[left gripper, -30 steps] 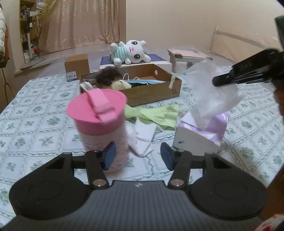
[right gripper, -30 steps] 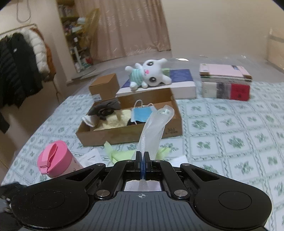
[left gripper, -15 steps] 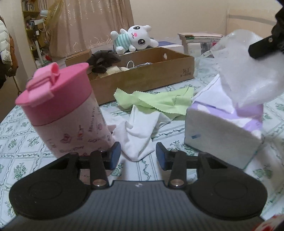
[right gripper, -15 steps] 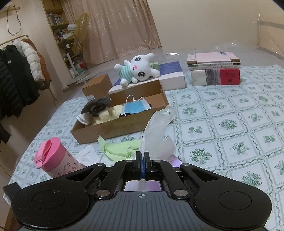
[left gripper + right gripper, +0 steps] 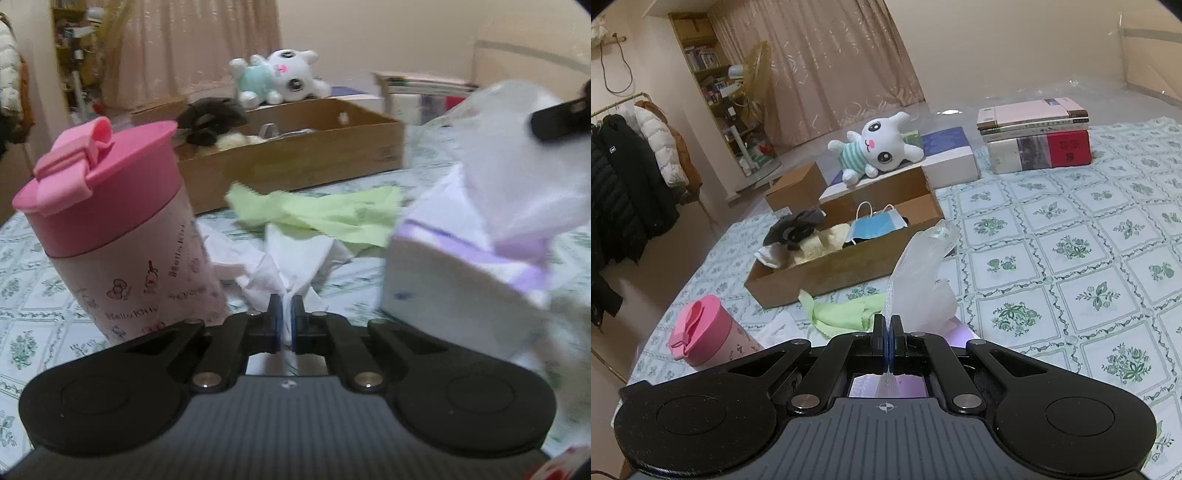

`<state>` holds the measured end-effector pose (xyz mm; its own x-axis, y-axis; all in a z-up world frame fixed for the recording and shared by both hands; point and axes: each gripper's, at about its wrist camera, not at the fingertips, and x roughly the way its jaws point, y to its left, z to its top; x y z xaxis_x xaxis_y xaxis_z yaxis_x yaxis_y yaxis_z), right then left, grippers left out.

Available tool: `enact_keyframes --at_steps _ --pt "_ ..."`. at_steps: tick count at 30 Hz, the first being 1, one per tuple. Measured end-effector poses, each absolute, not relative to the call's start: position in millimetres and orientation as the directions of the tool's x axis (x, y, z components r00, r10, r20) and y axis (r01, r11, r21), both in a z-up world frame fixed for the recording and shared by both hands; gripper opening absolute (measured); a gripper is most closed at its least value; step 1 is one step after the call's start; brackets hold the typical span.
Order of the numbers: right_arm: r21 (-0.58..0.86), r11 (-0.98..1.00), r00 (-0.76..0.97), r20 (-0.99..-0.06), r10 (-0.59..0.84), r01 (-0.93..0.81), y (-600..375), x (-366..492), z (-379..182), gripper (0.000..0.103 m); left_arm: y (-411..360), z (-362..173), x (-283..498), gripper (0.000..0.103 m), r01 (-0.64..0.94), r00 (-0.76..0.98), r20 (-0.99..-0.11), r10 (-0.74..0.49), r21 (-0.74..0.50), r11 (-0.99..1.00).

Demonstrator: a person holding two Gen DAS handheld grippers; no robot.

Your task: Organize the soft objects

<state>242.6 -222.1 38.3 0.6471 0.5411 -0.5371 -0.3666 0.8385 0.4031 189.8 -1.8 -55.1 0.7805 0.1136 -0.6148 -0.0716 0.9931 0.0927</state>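
Note:
My left gripper is low over the bedspread, its jaws closing, and the pads pinch a crumpled white cloth. A light green cloth lies just beyond it. My right gripper is shut on a thin white tissue that stands up out of the white and purple tissue box. In the left wrist view that tissue rises at the right, with one of the right gripper's fingers against it. An open cardboard box behind holds a blue mask, a dark item and yellow fabric.
A pink lidded cup stands upright close to the left of my left gripper. A white plush toy lies on a flat box behind the cardboard box. A small carton sits far left, stacked books far right. Coats hang beyond the bed's left edge.
My left gripper came down and forward between the cup and the tissue box, then shut on the white cloth. The right gripper stayed shut on the tissue and shifted slightly.

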Motion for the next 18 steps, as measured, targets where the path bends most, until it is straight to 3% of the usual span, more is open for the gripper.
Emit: enact_keyframes --at_steps 8,15,18 --pt "0.401 0.842 0.652 -0.538 0.535 -0.361 -228 232 41 0.001 5 -37 125 0.003 0.109 0.743 -0.662 -0.093 -0.017 0.994" --pt "0.4 0.846 0.661 -0.533 0.528 -0.354 -229 218 47 0.001 34 -29 88 0.004 0.103 0.711 -0.698 -0.086 -0.018 0.994" --pt "0.4 0.846 0.66 -0.534 0.528 -0.353 -226 215 49 0.001 41 -30 86 0.009 0.079 0.709 -0.701 -0.074 -0.024 0.997"
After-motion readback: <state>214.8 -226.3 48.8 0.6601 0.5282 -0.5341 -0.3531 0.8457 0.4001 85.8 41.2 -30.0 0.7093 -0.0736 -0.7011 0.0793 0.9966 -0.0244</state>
